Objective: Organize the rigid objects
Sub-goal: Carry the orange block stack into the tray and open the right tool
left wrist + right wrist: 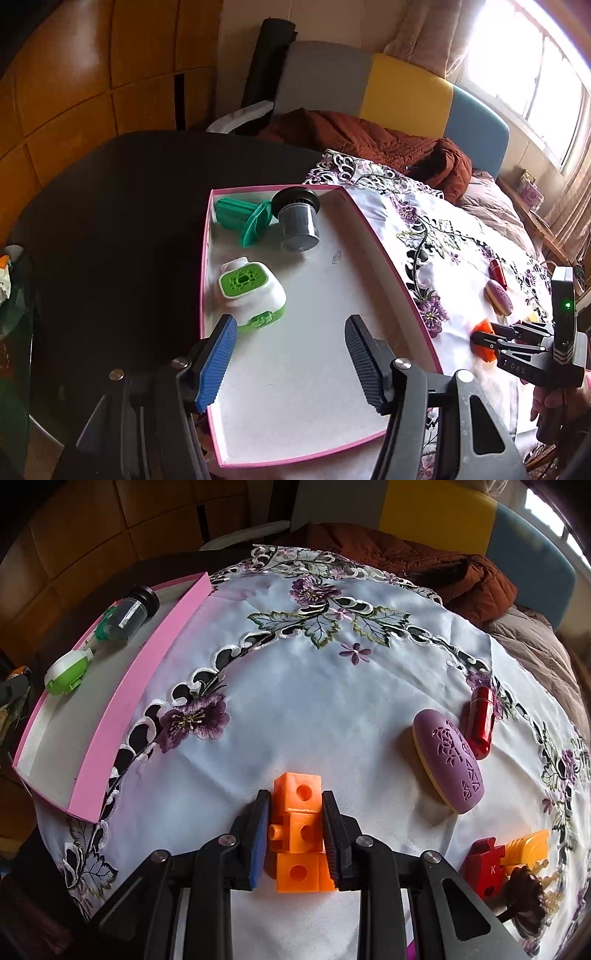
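Right gripper point(295, 834): pressed onto the orange block piece point(297, 827), one pad on each side face; the piece sits on the tablecloth point(295, 709) near its front edge. The side grip appears chosen so the piece lifts without tilting.
Left gripper point(291, 354): spread wide, nothing between the pads; hovers over the near end of the pink box point(373, 240), apparently free for the next item.
Pink box: lies at the left edge of the tablecloth, partly on the dark table point(122, 206); judged to be the collection tray.
Box contents: green-and-white case point(253, 295) by the left wall; teal holder point(240, 218) and dark lidded jar point(297, 221) in the far left corner. Near half is bare, leaving room.
Awaiting sorting: purple oval case point(448, 760) and red capsule point(480, 722), touching, toward the right edge; red puzzle piece point(482, 867), yellow comb-like item point(526, 847) and dark brown flower-shaped piece point(524, 897) clustered at the front right corner.
Progress: judged under half; three items boxed, six outside.
Risk: stepped block shape could pivot between the pads.
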